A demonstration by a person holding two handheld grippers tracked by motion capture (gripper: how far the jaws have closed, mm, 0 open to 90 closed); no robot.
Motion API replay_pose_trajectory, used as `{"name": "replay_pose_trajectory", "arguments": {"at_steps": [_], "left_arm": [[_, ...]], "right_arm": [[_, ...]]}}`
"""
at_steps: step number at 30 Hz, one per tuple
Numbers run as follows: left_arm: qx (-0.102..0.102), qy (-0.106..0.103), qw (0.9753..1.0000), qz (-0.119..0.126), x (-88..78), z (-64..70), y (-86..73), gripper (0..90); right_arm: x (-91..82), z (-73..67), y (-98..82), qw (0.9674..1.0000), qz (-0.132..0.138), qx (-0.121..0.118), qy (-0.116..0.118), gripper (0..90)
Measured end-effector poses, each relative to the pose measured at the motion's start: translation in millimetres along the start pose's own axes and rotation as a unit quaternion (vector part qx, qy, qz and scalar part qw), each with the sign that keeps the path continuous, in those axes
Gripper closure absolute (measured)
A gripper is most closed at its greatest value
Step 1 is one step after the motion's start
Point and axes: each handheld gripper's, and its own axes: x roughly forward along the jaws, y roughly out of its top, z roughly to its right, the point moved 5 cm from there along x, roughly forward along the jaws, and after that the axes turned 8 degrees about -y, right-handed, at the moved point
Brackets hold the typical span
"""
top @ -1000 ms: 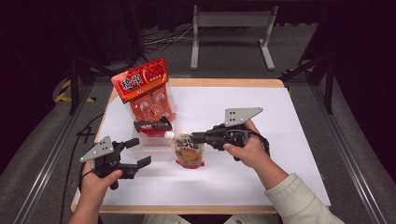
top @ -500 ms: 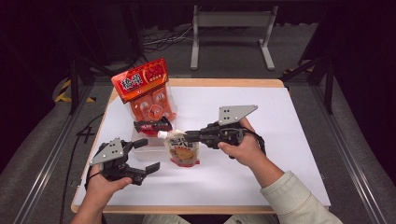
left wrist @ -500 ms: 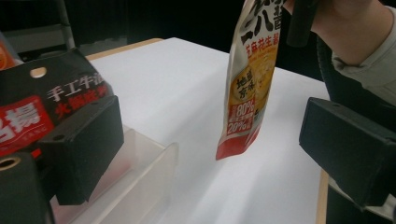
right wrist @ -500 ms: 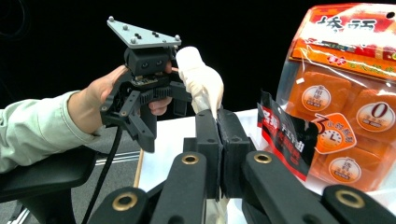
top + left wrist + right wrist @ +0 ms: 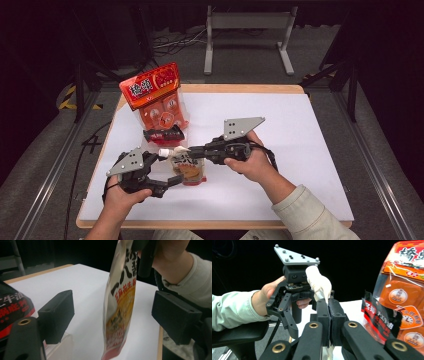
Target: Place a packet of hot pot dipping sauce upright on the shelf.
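The right tool point(image 5: 182, 150) pinches the top of a spouted pouch point(image 5: 189, 167), holding it upright near the worktop's point(image 5: 280, 150) 7 o'clock edge. The left tool point(image 5: 167, 167), at the pouch's 9 o'clock, has just been closing, its jaws wide around the body without touching. Likely next: squeeze the lower body squarely.

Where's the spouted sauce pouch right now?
In the high view the pouch hangs near the table's front left, pinched near its spout by the right gripper, between the left gripper's jaws.
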Motion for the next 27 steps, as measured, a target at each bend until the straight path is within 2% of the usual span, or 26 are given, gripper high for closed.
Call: {"name": "replay_pose_trajectory", "arguments": {"at_steps": [2,5,8,10,11,12,13,17,19,21,23,27], "left_arm": [[0.000,0.002,1.0000,0.002,1.8,-0.7,0.9,22.2],[0.007,-0.007,0.9999,0.008,3.2,0.2,3.2,34.0],[0.016,-0.013,0.9997,0.014,2.0,1.2,5.8,52.1],[0.036,-0.009,0.9993,0.010,-0.8,2.7,7.1,72.4],[0.036,-0.009,0.9993,0.010,-0.8,2.7,7.1,77.0],[0.037,-0.016,0.9992,0.007,-2.5,4.1,8.0,77.0],[0.040,-0.026,0.9988,0.008,-4.0,6.1,9.7,84.3],[0.049,-0.035,0.9982,0.000,-4.9,6.2,13.3,86.5],[0.055,-0.039,0.9977,-0.005,-5.1,5.4,15.3,87.0],[0.061,-0.037,0.9974,-0.013,-5.6,4.5,16.8,87.4],[0.071,-0.032,0.9968,-0.019,-7.0,1.5,19.7,87.6],[0.074,-0.016,0.9969,-0.021,-11.6,-5.5,26.1,87.8]], "right_arm": [[2.3,-1.9,-0.9,1.0000,-0.004,-0.002,0.002,88.9],[4.8,-3.3,-1.8,1.0000,-0.007,-0.005,0.003,88.9],[6.1,-4.1,-2.7,0.9999,-0.009,-0.006,0.003,88.8],[6.8,-4.4,-3.4,0.9999,-0.009,-0.006,0.003,88.8],[6.8,-4.4,-3.4,0.9999,-0.009,-0.006,0.003,88.8],[6.5,-4.5,-3.4,0.9999,-0.009,-0.006,0.005,88.8],[5.6,-4.5,-2.8,1.0000,-0.006,-0.006,0.004,88.6],[3.9,-5.5,-1.3,1.0000,-0.005,-0.007,0.004,87.6],[1.9,-6.1,-0.3,1.0000,-0.004,-0.005,0.003,84.0],[-1.4,-4.8,0.2,1.0000,-0.001,0.001,0.000,77.8],[-3.5,-3.8,-0.2,1.0000,-0.004,0.007,-0.003,76.3],[-20.8,4.0,-4.3,0.9994,-0.003,0.020,-0.029,71.6]]}}
